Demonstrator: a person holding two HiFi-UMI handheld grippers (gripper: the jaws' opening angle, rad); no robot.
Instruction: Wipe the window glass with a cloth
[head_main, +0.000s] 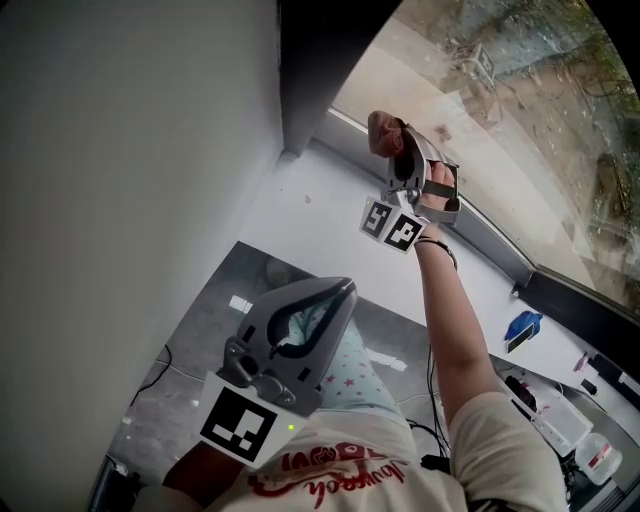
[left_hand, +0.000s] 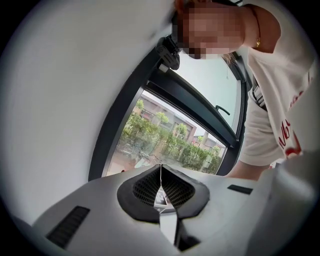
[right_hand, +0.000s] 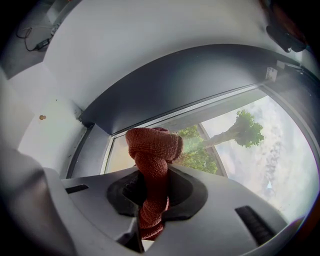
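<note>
Cloth (head_main: 381, 132), reddish and bunched, is clamped in the right gripper (head_main: 400, 155) at upper centre, near the window glass (head_main: 520, 110); the left gripper (head_main: 340, 295) is held closed, empty, at lower left.

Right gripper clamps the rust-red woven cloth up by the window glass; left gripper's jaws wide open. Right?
Not quite: the left gripper is shut, jaws together on nothing, per the left gripper view. The right gripper does clamp the rust-red woven cloth by the window glass.
</note>
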